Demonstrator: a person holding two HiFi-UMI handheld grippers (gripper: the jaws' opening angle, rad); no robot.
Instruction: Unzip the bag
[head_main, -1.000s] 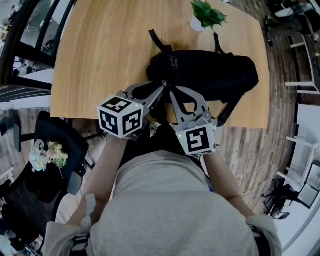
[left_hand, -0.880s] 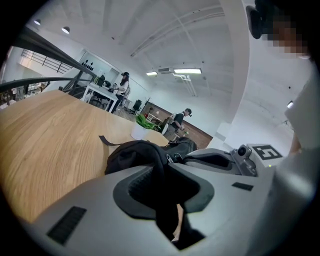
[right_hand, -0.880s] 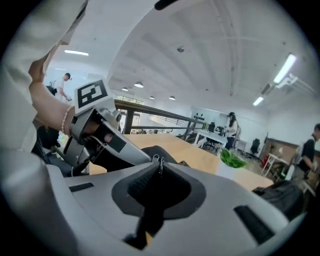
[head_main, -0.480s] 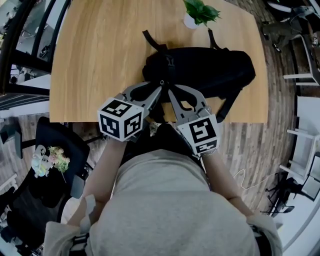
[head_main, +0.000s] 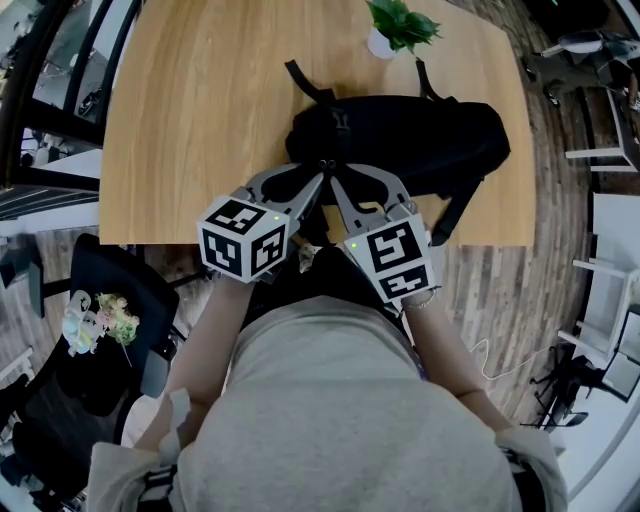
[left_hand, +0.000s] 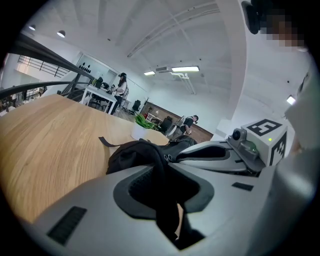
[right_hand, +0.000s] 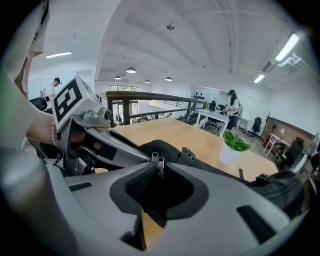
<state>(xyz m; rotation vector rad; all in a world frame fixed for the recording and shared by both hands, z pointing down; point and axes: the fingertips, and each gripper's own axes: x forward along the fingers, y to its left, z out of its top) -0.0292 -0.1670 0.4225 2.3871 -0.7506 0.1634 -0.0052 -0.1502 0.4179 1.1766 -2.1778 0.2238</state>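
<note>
A black backpack (head_main: 420, 140) lies across the wooden table (head_main: 200, 100). Both grippers meet at its near left end. My left gripper (head_main: 318, 180) is shut on a fold of the bag's black fabric (left_hand: 159, 165), which fills its jaws (left_hand: 165, 161). My right gripper (head_main: 332, 178) has just been opening its jaws a little. A metal zipper pull (right_hand: 160, 164) still sits pinched between its tips (right_hand: 160, 169), and a second pull (right_hand: 154, 158) lies beside it. The bag (right_hand: 162, 147) bulges just behind them.
A small potted plant (head_main: 400, 25) stands on the table behind the bag. A bag strap (head_main: 305, 80) trails over the wood. A black office chair (head_main: 110, 300) stands at the left of the person. People and desks are far off in the room (left_hand: 120, 87).
My right gripper has rolled about its own line, its marker cube turning, while its tips stayed at the zipper. The left gripper has kept its hold and place.
</note>
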